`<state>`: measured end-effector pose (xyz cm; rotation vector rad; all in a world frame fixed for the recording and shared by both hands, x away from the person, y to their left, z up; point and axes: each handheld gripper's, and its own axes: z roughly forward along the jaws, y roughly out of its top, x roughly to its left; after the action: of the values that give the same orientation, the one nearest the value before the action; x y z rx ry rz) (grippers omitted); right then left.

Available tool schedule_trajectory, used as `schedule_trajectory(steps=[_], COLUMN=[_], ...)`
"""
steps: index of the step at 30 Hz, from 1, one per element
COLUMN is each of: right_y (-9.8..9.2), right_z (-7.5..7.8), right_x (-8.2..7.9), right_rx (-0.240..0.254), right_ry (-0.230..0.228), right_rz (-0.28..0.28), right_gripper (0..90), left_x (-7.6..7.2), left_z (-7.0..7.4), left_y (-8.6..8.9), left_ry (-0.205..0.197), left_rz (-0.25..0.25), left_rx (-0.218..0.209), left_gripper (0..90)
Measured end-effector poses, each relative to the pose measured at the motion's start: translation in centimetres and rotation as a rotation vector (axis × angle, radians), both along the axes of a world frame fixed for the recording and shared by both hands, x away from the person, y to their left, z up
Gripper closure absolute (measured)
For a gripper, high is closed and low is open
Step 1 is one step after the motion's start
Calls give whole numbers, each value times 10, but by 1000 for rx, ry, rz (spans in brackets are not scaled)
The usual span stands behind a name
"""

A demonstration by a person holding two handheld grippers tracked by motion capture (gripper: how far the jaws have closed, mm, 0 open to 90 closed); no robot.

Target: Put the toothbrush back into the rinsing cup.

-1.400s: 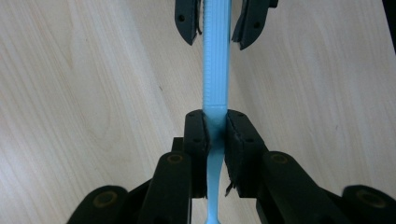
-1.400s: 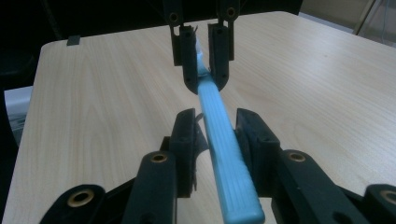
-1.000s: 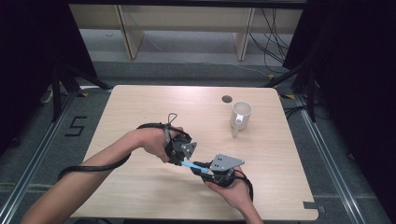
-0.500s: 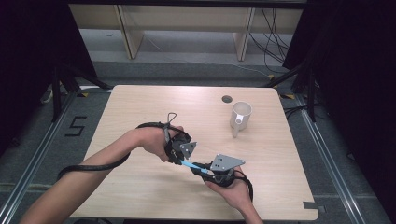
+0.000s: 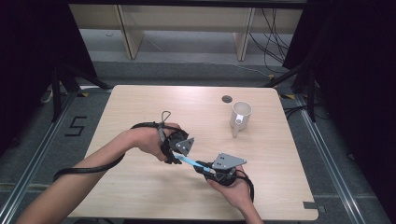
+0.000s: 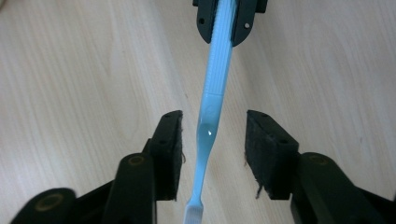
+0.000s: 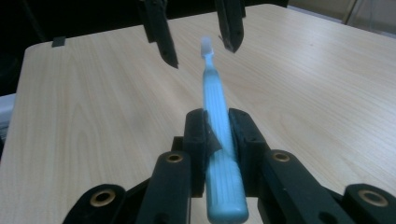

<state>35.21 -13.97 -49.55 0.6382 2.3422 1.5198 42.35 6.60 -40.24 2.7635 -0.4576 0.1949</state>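
The left hand-held gripper (image 6: pixel 212 154) has just been opening — its jaws now stand spread on either side of the blue toothbrush (image 6: pixel 215 88), whose neck runs between them untouched. That reads as a handover: the right hand-held gripper (image 7: pixel 217 128) pinches the handle alone and carries the toothbrush above the counter (image 5: pixel 140 186). The bristled end points toward the left hand-held gripper, the handle's butt back toward the right hand (image 5: pixel 236 189).
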Motion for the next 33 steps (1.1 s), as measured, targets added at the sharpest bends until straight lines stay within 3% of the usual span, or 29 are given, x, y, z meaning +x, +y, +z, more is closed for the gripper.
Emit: schedule_trajectory(steps=[2,3,4,5,6,7,9,10,11,12,13,14,15,16,18,19,20,21,22,23,25,26,27,28,29,31,33], right_y=[-1,-2,-2,-6,-6,-9,-12,-13,-15,-15,-19,-19,-22,-24,-27,-28,-29,-31,-32,-33,-36,-36,-38,-38,-39,-38,-38], right_z=[0,-1,-1,0,0,0,-1,-1,-1,-1,-1,-1,0,1,2,2,3,4,6,7,10,10,14,14,18,21,25], right_x=[0,2,2,1,1,1,1,0,1,1,3,3,4,4,5,5,6,6,8,6,8,8,6,6,5,4,1], right_rx=[3,3,3,3,3,13,30,31,26,26,20,20,36,37,42,55,76,69,78,93,96,96,109,109,128,165,170], right_ry=[0,-31,-31,-6,-6,-10,3,12,4,4,-27,-27,-37,-16,-34,-28,-22,-31,-50,-38,-87,-87,-75,-75,-102,-107,-96], right_rz=[-3,-25,-25,-43,-43,-70,-104,-105,-116,-116,-132,-132,-156,-161,-187,-203,-211,-225,-222,-256,-271,-271,-289,-289,-305,-311,-328], right_gripper=[788,788,788,788,788,788,788,788,788,788,788,788,788,788,788,788,788,788,788,788,788,788,788,788,788,788,788], left_x=[-1,-2,-2,-3,-3,-4,-7,-7,-9,-9,-12,-12,-14,-15,-15,-18,-18,-19,-19,-19,-19,-19,-17,-17,-16,-16,-17], left_z=[1,2,2,3,3,3,3,3,2,2,0,0,-2,-3,-4,-9,-9,-16,-16,-23,-29,-29,-34,-34,-39,-45,-49], left_y=[4,8,8,14,14,20,25,25,30,30,36,36,41,43,46,51,51,56,56,61,65,65,70,70,73,74,73], left_ry=[-24,-39,-39,-49,-49,-50,-61,-61,-71,-71,-66,-66,-74,-75,-79,-52,-52,-26,-26,-4,23,23,55,55,94,147,168], left_rz=[14,31,31,53,53,77,95,95,100,100,114,114,130,136,138,165,165,187,187,214,261,261,314,314,372,419,440], left_rx=[-35,-81,-81,-133,-133,-185,-225,-225,-271,-271,-326,-326,-371,-386,-393,-444,-444,-485,-485,-517,-575,-575,-622,-622,-690,-752,-772], left_gripper=[500,466,455,441,426,420,408,405,400,392,381,374,372,371,368,366,364,364,363,362,362,362,363,365,367,369,369])
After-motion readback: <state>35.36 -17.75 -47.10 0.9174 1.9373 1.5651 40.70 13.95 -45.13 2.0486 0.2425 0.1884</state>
